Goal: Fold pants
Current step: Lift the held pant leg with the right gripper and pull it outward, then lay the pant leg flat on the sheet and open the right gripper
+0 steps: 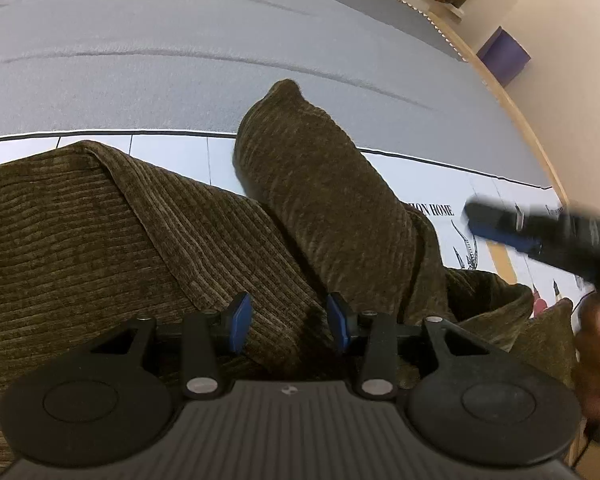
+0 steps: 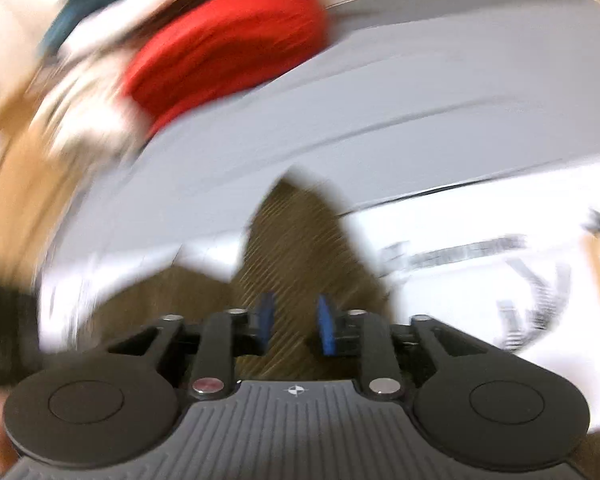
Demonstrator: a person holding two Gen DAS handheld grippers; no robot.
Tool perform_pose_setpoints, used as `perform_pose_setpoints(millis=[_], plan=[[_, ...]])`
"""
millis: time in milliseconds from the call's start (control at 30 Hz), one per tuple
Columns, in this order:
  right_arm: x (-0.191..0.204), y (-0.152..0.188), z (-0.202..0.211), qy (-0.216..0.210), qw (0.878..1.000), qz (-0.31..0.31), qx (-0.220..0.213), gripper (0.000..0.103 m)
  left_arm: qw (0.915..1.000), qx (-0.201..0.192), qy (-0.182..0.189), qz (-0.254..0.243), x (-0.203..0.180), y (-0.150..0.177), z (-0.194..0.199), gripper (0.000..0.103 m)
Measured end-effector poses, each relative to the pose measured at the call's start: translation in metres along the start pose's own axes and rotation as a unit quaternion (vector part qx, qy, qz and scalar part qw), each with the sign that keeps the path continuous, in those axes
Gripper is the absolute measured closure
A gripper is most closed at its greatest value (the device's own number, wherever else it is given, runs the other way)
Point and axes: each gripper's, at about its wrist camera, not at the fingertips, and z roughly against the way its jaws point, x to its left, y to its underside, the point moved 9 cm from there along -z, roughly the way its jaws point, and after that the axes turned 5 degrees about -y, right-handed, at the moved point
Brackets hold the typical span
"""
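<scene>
Olive-brown corduroy pants (image 1: 100,232) lie crumpled across a white printed cloth (image 1: 488,200) on the bed. One leg (image 1: 320,184) bunches upward toward the grey sheet. My left gripper (image 1: 289,318) hovers low over the pants, its blue pads apart and gripping no cloth. In the left wrist view my right gripper (image 1: 480,220) is a blur above the printed cloth, right of the pants. The right wrist view is smeared by motion. There my right gripper (image 2: 296,324) has its pads apart, with the pants (image 2: 300,240) behind the gap and nothing pinched.
A grey sheet (image 1: 180,60) covers the bed beyond the pants. A red cushion (image 2: 228,52) lies at the far end. A wooden bed edge (image 1: 512,104) runs along the right, with a purple box (image 1: 504,56) on the floor past it. A hand (image 1: 596,352) holds the right gripper.
</scene>
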Motion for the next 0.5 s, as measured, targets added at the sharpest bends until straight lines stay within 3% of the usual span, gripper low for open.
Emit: perform_pose_setpoints(millis=[33, 100, 233, 333, 400, 467, 500], plan=[[-0.016, -0.007, 0.003, 0.017, 0.999, -0.036, -0.016, 0.061, 1.0, 0.0, 0.0, -0.001, 0.001, 0.001, 0.0, 0.057], [-0.043, -0.009, 0.0, 0.035, 0.994, -0.099, -0.014, 0.059, 1.0, 0.003, 0.001, -0.005, 0.001, 0.002, 0.0, 0.056], [-0.062, 0.01, -0.029, 0.01, 0.98, -0.196, 0.04, 0.055, 0.9999, 0.004, 0.004, -0.013, -0.001, 0.004, 0.003, 0.055], [-0.061, 0.014, -0.047, -0.008, 0.97, -0.238, 0.051, 0.05, 0.9997, 0.009, 0.013, -0.02, -0.007, 0.006, 0.005, 0.054], [-0.056, 0.011, -0.054, -0.006, 0.97, -0.234, 0.061, 0.053, 0.9991, 0.014, 0.021, -0.034, -0.013, 0.008, 0.005, 0.052], [-0.046, 0.009, -0.06, 0.015, 0.979, -0.19, 0.073, 0.069, 0.9982, 0.017, 0.024, -0.052, -0.019, 0.011, 0.006, 0.051], [-0.043, 0.009, -0.058, 0.018, 0.982, -0.176, 0.072, 0.072, 0.9978, 0.017, 0.024, -0.059, -0.021, 0.012, 0.006, 0.051]])
